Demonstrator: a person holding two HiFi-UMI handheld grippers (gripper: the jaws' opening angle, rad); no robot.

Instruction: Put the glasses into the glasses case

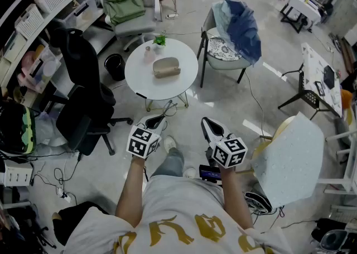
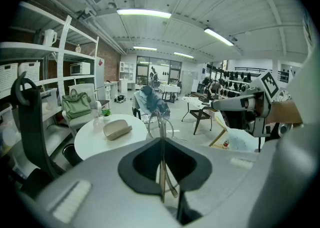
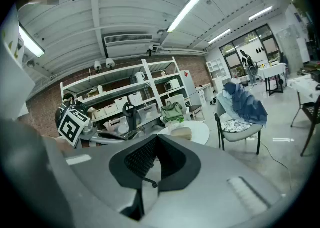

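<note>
The beige glasses case [image 1: 166,67] lies shut on the round white table [image 1: 142,80], ahead of me. My left gripper [image 1: 158,120] is held in the air short of the table, shut on the thin wire-framed glasses [image 1: 168,108]. In the left gripper view the glasses [image 2: 161,122] stick out past the closed jaws, with the case [image 2: 117,128] beyond on the table [image 2: 95,144]. My right gripper [image 1: 206,122] hovers beside the left one, shut with nothing in it. The right gripper view shows the case [image 3: 182,133] far off and the left gripper [image 3: 117,135] to the left.
A small plant [image 1: 160,40] and a bottle [image 1: 149,53] stand on the table behind the case. A black office chair [image 1: 83,96] is to the left, a chair with a blue jacket [image 1: 240,29] beyond the table, a white chair [image 1: 290,158] at my right. A black bin [image 1: 115,66] and cables lie around.
</note>
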